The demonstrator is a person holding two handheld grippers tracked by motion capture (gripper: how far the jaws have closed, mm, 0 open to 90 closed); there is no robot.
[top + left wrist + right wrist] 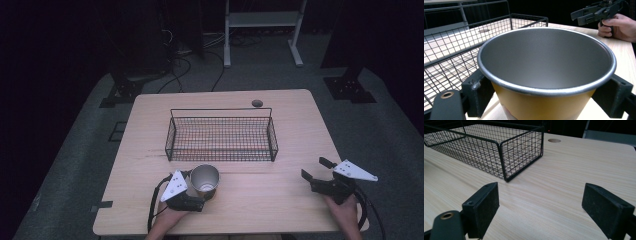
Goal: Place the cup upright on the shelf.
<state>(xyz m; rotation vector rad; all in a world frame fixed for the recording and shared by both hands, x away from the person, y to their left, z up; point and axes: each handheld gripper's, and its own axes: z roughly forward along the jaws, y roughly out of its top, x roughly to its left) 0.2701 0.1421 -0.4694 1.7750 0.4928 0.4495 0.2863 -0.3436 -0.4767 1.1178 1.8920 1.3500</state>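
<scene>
A metal cup (205, 180) with a silver inside and a yellow outer wall (541, 107) stands upright just in front of the black wire basket (221, 109). My left gripper (206, 188) is shut on the cup, one black pad (477, 95) on each side of it. I cannot tell whether the cup rests on the table or hangs just above it. At the table's front right my right gripper (317, 169) is open, and between its pads (482, 207) lies bare wood. The left gripper view has that right gripper (596, 11) far off in a hand.
The empty basket (486, 147) sits at mid-table, its long side toward me. A round hole (257, 103) marks the table's far edge. Behind the table stand a white frame (262, 20) and dark stands, with cables on the floor.
</scene>
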